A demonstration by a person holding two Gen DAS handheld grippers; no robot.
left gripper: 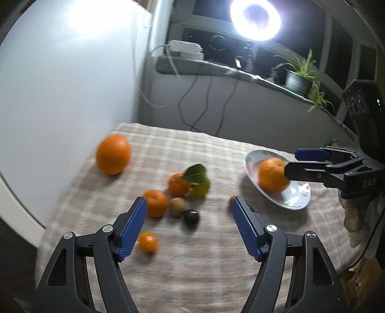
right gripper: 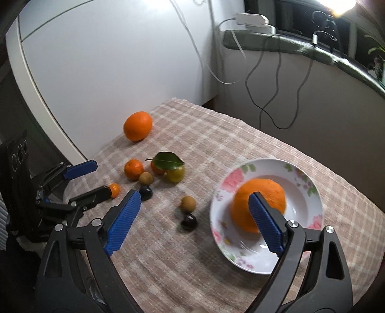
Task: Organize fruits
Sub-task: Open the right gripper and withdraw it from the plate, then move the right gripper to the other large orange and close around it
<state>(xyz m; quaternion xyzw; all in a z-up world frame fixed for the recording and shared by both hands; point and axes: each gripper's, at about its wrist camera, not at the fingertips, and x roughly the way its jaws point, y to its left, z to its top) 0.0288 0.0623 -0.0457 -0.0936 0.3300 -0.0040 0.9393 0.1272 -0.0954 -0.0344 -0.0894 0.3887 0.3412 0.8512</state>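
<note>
— Where's the fruit?

— One large orange (right gripper: 261,204) sits in the flowered plate (right gripper: 310,209), which stands near the worktop's right edge. A second big orange (left gripper: 113,154) lies toward the far left corner of the checked cloth (left gripper: 192,264).

— And the small pieces?

— A cluster sits mid-worktop: a mandarin (left gripper: 156,203), another mandarin with a green leaf (left gripper: 178,184), a yellow-green fruit (left gripper: 201,189) touching it, a brown longan (left gripper: 177,206) and a dark round fruit (left gripper: 191,218) just beside that. A tiny mandarin (left gripper: 148,242) lies nearer the front. In the right wrist view, another longan (right gripper: 188,203) and a dark fruit (right gripper: 189,222) lie between the cluster and the plate.

— The jaws?

— The right gripper (left gripper: 292,163) reaches over the plate, jaws spread apart, one finger just against the orange there; it grasps nothing. The left gripper (left gripper: 190,228) hovers above the cluster, jaws released wide and empty.

— Around the worktop?

— A white cabinet (left gripper: 60,84) on the left, a sill with a potted plant (left gripper: 298,77), and a bright ring lamp (left gripper: 255,19) behind.
</note>
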